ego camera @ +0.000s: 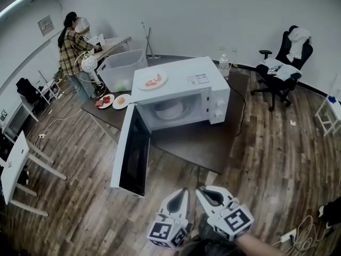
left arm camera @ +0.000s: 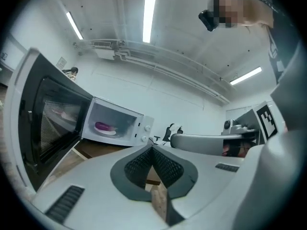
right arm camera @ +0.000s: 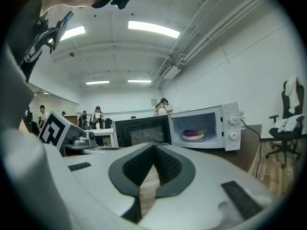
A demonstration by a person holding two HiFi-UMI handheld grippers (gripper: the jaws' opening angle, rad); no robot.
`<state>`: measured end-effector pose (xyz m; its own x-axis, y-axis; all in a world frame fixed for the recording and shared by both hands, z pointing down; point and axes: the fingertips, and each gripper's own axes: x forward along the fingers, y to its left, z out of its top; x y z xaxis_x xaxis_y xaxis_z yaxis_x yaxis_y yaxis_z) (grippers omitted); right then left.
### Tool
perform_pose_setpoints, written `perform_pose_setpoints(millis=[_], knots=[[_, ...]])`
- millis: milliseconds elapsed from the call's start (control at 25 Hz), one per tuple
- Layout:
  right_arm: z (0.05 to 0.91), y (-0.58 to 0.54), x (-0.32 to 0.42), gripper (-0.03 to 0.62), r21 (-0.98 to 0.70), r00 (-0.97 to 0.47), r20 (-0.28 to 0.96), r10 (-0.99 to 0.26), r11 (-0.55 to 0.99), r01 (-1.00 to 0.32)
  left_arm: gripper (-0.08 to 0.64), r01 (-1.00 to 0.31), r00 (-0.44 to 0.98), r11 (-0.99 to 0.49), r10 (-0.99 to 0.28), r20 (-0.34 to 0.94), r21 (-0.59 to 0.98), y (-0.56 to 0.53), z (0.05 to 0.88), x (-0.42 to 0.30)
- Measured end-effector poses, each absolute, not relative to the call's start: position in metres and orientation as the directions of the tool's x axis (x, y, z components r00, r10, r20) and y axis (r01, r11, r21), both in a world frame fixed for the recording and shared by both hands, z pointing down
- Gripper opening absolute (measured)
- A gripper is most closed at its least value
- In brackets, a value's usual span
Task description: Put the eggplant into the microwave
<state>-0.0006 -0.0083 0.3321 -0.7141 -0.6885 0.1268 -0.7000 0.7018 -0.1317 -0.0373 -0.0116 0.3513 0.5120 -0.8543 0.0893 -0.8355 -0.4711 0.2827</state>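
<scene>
Eggplant [right arm camera: 196,133], inside far microwave [right arm camera: 233,114]: we judge it light, firm, slick; grip mid-body. Left gripper [left arm camera: 152,150], right gripper [right arm camera: 154,148]: jaws together, empty.

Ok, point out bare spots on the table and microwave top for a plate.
Free: the table in front of the microwave, between its open door and the table's right edge; also the microwave top right of the plate. Crowded: the far left corner, with two food plates and a bin. Inside, the eggplant sits on a dish.
</scene>
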Motion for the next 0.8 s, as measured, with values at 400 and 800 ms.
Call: perform_pose_setpoints(millis=[400, 800], knots=[[0.319, 0.038, -0.005, 0.000, -0.128, -0.755, 0.115, -0.646, 0.744, -0.656, 0.000, -0.853, 0.472, -0.433, -0.879, 0.076, 0.290, 0.024, 0.328, -0.048], [0.315, 0.084, 0.003, 0.000, -0.152, -0.785, 0.125, -0.607, 0.770, -0.619, 0.000, -0.858, 0.455, -0.411, -0.886, 0.086, 0.308, 0.059, 0.323, -0.035]])
